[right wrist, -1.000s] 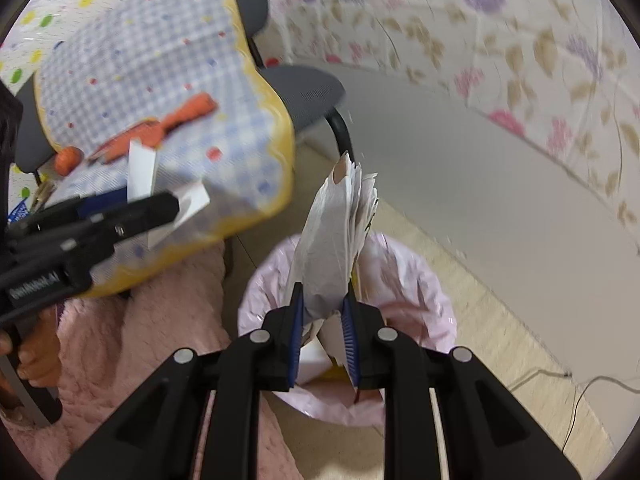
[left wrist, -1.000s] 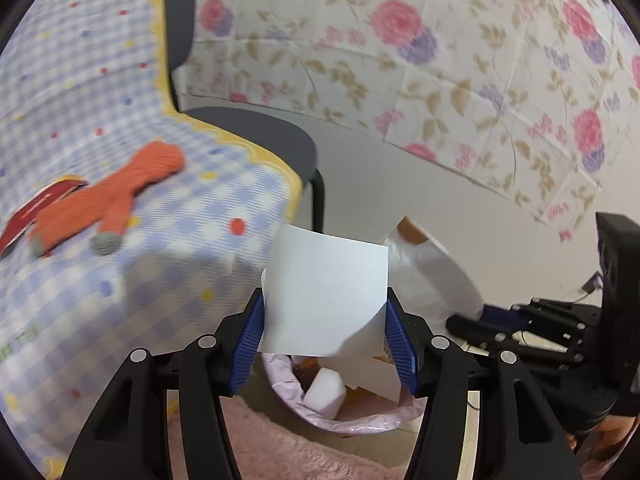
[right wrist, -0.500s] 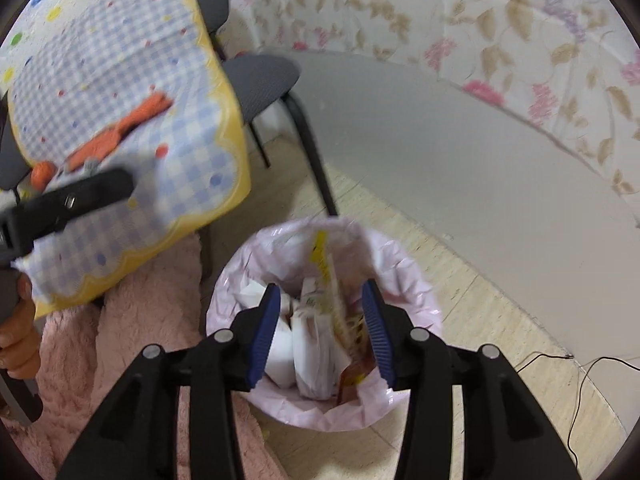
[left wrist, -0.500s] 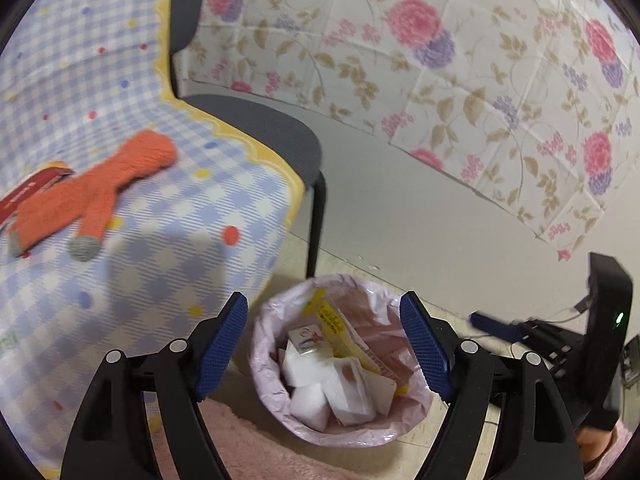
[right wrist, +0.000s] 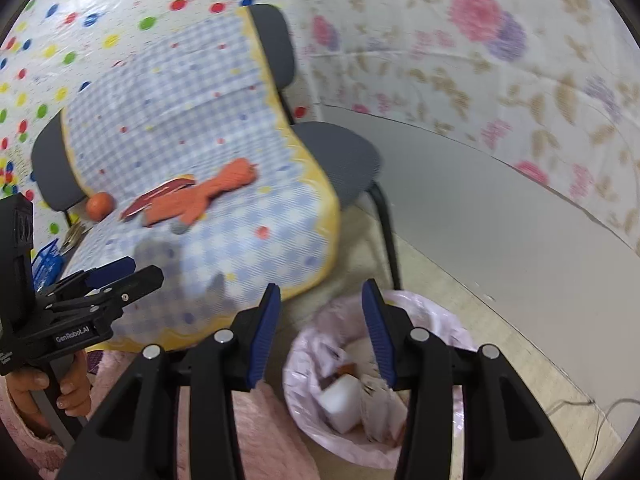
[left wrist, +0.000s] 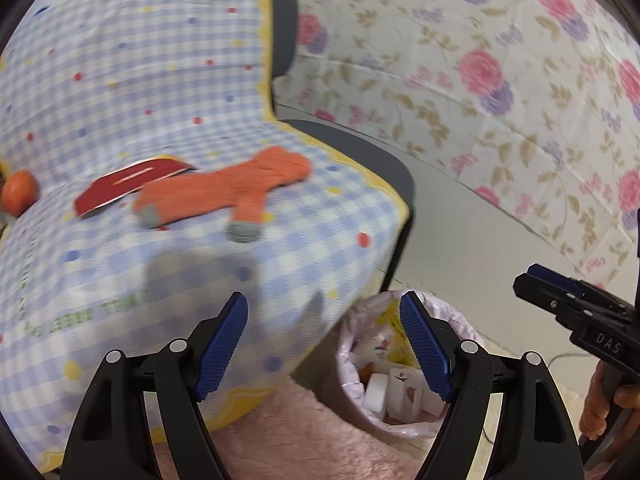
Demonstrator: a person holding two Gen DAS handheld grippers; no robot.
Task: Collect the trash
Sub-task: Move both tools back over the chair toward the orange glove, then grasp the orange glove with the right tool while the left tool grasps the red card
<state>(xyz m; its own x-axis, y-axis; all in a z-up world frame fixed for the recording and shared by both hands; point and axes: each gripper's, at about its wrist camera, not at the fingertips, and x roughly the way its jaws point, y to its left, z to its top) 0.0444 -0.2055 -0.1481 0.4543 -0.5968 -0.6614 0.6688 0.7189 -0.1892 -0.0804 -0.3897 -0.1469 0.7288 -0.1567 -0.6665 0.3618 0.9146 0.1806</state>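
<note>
Drop done, both the left gripper (left wrist: 324, 344) and right gripper (right wrist: 322, 332) gape empty, next grab: red wrapper (left wrist: 128, 184) at ten o'clock

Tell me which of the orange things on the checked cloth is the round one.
The small orange ball, at the far left end by the chair back. The other orange thing, the knitted glove, is long and flat with grey fingertips, and partly covers a red packet.
</note>
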